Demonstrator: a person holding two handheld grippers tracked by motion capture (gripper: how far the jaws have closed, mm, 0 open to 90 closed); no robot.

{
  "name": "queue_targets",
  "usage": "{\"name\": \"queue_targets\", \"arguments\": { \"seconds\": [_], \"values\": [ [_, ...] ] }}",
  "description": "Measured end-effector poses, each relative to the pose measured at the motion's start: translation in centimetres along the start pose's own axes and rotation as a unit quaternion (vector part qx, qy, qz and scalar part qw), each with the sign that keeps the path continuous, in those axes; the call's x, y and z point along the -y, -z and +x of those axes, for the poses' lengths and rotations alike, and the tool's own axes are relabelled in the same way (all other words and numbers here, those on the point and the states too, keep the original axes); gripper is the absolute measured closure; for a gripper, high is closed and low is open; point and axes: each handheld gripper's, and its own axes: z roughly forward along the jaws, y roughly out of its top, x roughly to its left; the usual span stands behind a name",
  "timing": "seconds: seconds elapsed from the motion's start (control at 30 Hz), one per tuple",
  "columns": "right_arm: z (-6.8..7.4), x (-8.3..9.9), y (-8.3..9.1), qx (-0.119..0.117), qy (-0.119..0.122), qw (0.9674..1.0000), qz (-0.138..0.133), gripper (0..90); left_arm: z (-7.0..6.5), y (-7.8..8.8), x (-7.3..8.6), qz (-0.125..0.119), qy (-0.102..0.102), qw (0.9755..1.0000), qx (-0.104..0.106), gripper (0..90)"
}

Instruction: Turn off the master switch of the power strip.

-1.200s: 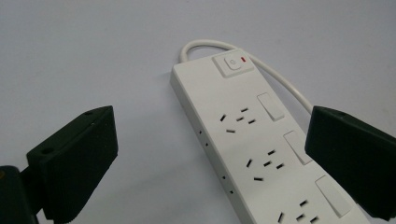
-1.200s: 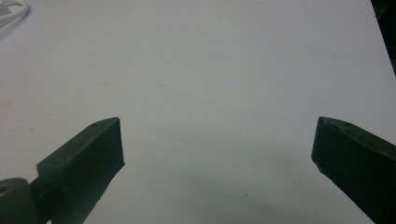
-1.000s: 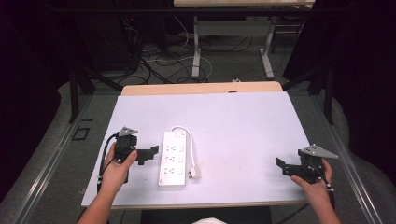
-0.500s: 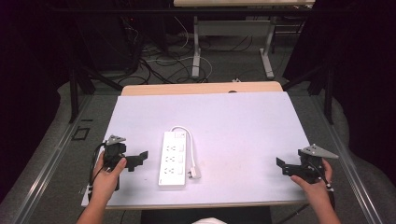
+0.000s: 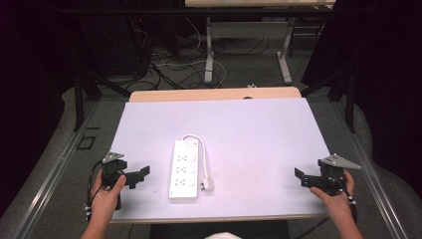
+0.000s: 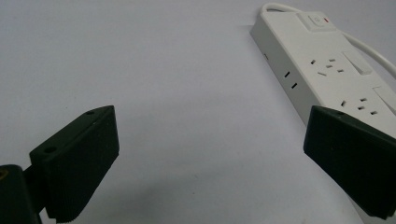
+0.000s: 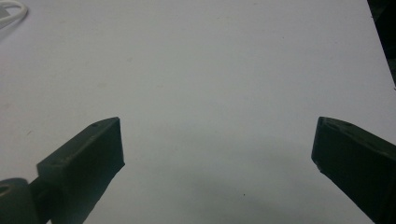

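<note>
Power strip [image 5: 186, 169] lies flat near the front middle of the white table [image 5: 259, 129], its cord [image 5: 203, 154] looping along its right side to the plug [image 5: 207, 185] just beside it. Judged rigid, light, smooth plastic that may slide, so best taken across its narrow width at mid-body; the cord is limp. Left gripper [image 5: 140, 175] rests near the strip's left side and right gripper [image 5: 300, 177] well apart at the right edge, both with jaws wide apart and empty.

Left gripper [image 6: 210, 158]: jaws wide apart, nothing between them, over white table surface [image 6: 163, 70]. White power strip [image 6: 327, 70] lies at right, partly behind right jaw; rocker switch at far end.
</note>
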Motion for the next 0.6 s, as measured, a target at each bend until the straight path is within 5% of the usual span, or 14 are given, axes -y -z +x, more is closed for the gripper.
{"name": "queue_targets", "arguments": {
  "seconds": [0.6],
  "values": [
    [0.0, 0.0, 0.1, 0.001, 0.001, 1.0000, 0.003, 2.0, 1.8, 0.0, 1.7, -0.008, 0.021, 0.9997, -0.009, 3.7]
  ]
}}
